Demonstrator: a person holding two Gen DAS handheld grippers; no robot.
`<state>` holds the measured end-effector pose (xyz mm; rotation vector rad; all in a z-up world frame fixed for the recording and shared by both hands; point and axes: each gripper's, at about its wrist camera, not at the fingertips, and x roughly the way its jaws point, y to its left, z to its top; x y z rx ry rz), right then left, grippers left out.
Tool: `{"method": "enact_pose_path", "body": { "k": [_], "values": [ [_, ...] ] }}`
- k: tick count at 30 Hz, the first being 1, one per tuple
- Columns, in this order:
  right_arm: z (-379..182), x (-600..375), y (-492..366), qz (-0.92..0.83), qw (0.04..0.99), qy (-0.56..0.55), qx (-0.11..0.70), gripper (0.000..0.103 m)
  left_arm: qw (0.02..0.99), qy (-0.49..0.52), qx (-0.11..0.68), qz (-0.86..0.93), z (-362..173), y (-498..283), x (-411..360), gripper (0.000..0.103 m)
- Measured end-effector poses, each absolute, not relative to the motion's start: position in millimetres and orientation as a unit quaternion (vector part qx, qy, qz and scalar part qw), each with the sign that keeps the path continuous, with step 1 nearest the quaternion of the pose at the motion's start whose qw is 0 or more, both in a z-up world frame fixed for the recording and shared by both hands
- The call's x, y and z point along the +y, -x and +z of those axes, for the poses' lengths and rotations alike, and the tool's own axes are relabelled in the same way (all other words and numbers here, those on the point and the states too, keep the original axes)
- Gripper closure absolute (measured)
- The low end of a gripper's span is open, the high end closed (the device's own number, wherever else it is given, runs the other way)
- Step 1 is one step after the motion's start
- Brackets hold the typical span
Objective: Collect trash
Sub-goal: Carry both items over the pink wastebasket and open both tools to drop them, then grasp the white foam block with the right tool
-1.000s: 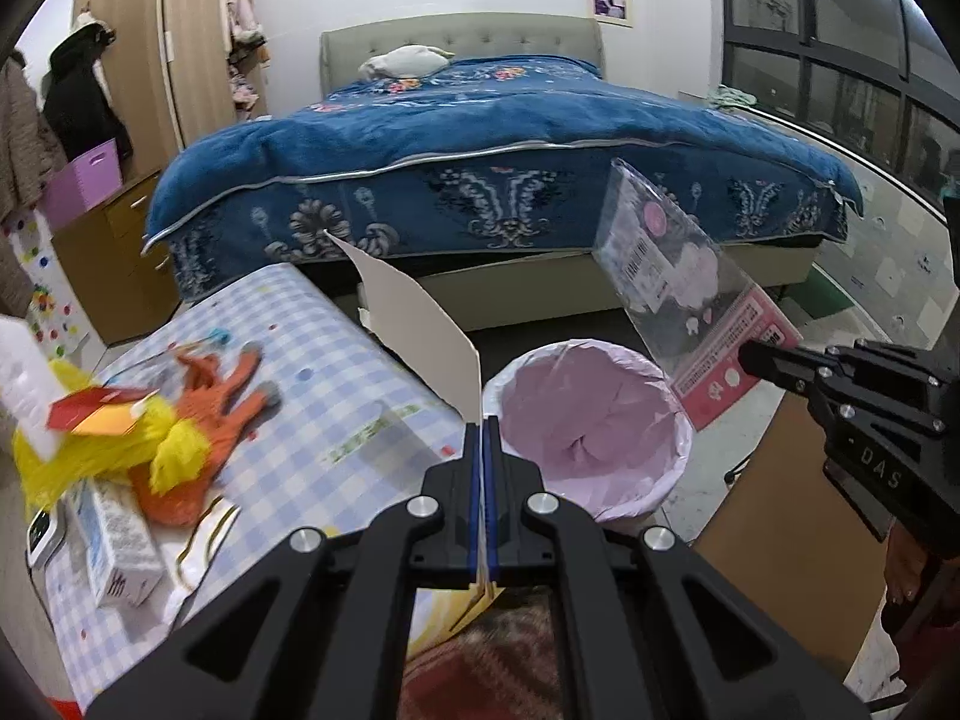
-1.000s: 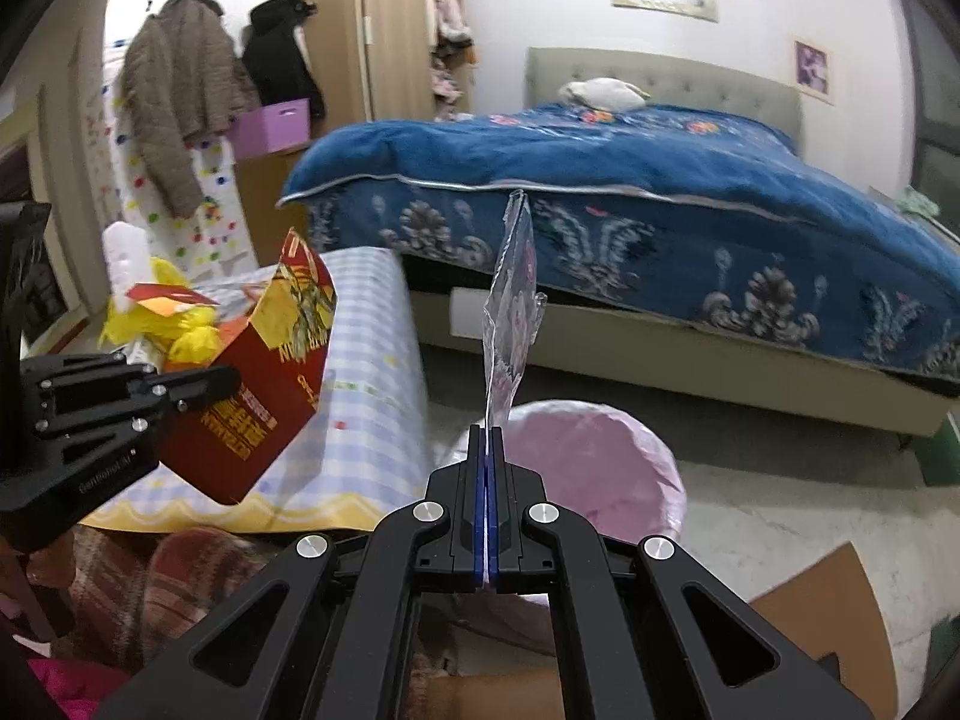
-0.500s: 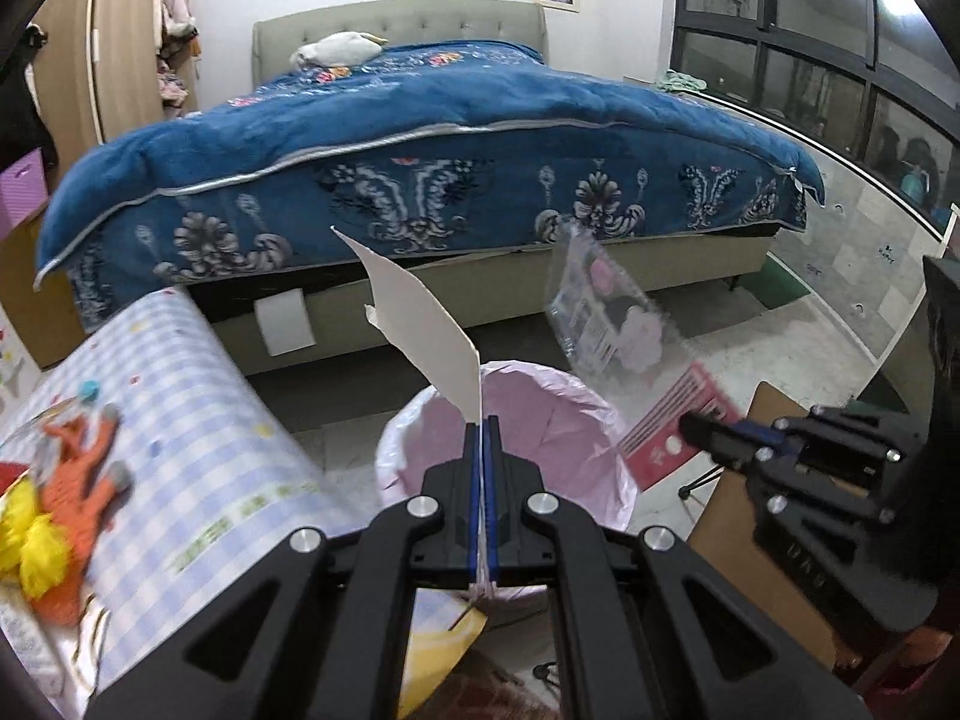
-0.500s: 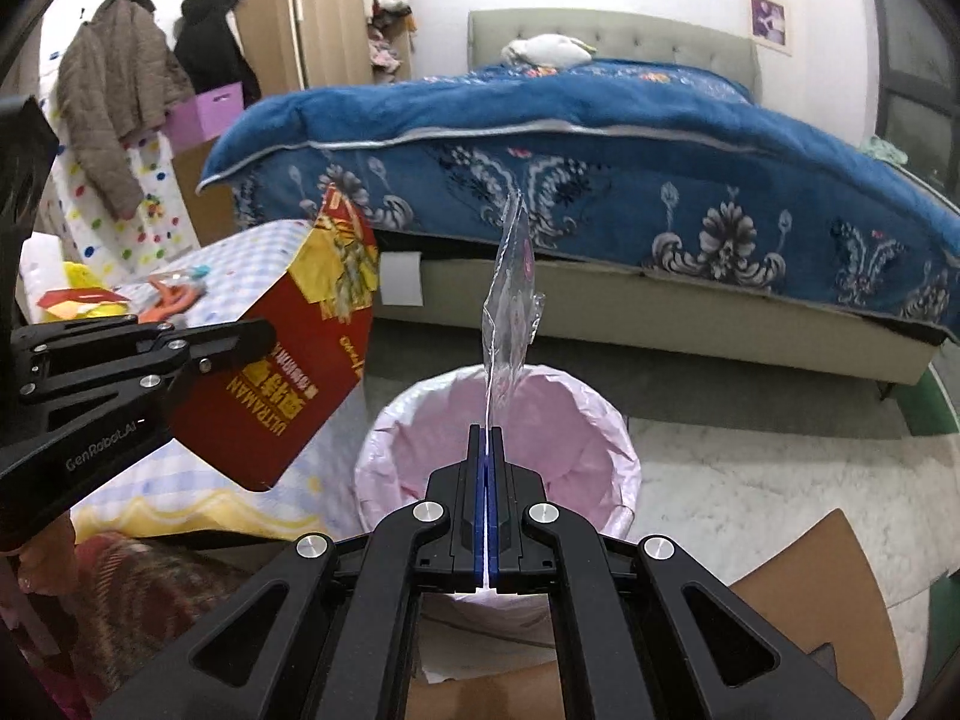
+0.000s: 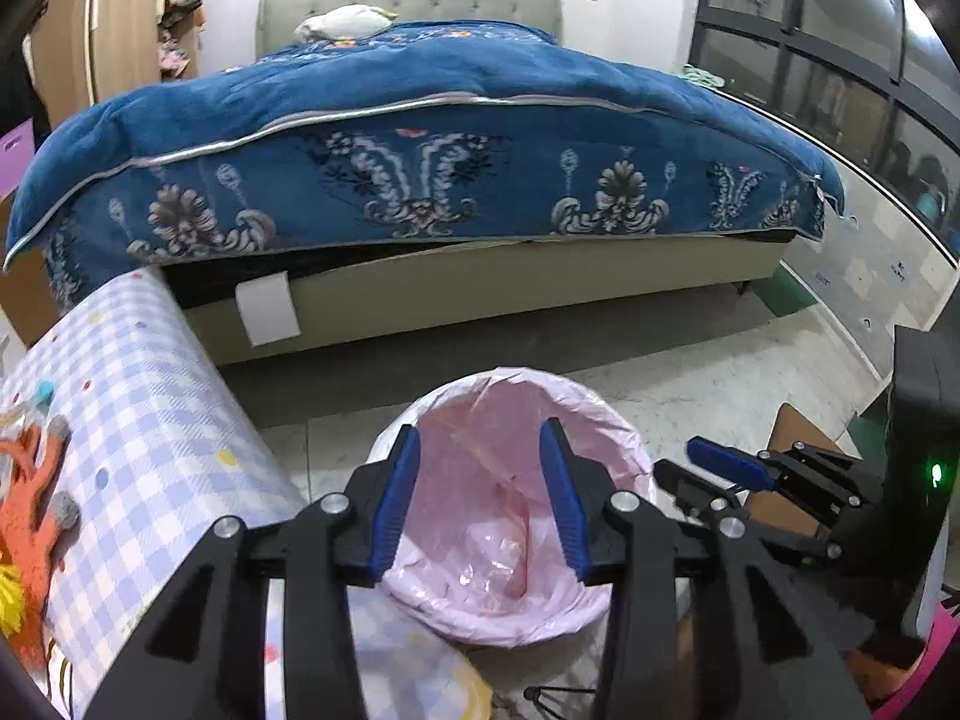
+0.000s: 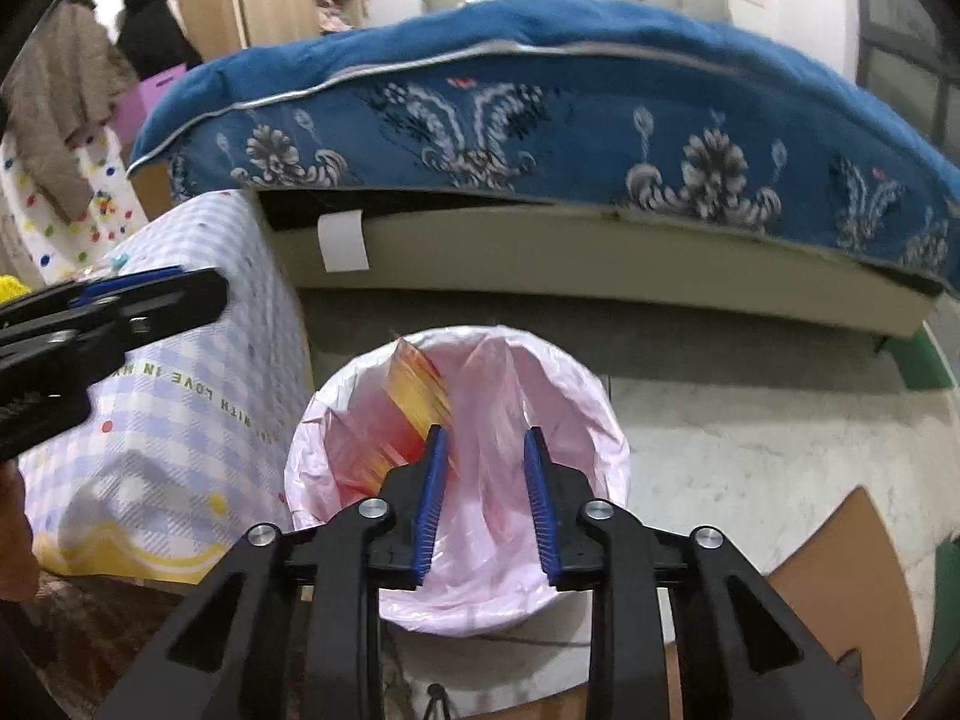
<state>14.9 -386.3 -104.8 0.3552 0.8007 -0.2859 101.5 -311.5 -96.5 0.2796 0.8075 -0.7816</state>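
A bin lined with a pink bag [image 5: 606, 420] stands on the floor beside the table; it also shows in the right wrist view [image 6: 600, 396]. My left gripper [image 5: 480, 495] is open and empty above the bin. My right gripper [image 6: 485, 501] is open and empty above it too, and shows at the right of the left wrist view [image 5: 708, 468]. A red and yellow carton [image 6: 414, 402] lies blurred inside the bin, with a clear plastic wrapper [image 6: 498, 384] beside it.
A table with a blue checked cloth [image 5: 144, 420] stands left of the bin, with an orange and yellow toy [image 5: 30, 516] on it. A bed with a blue quilt [image 5: 420, 150] is behind. Brown cardboard [image 6: 840, 558] lies on the floor at the right.
Both grippers have opened over the bin. The carton has left my left gripper and the plastic wrapper my right gripper; both are now inside the bin.
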Motion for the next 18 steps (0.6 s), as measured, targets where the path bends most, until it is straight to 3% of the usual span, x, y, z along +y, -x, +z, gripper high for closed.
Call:
{"method": "enact_pose_path", "body": {
  "k": [18],
  "values": [
    [-11.8, -316.5, 12.8, -0.076, 0.93, -0.141, 0.331, 0.075, 0.881, -0.101, 0.36, -0.291, -51.4, -56.6, -184.6, 0.063]
  ]
}}
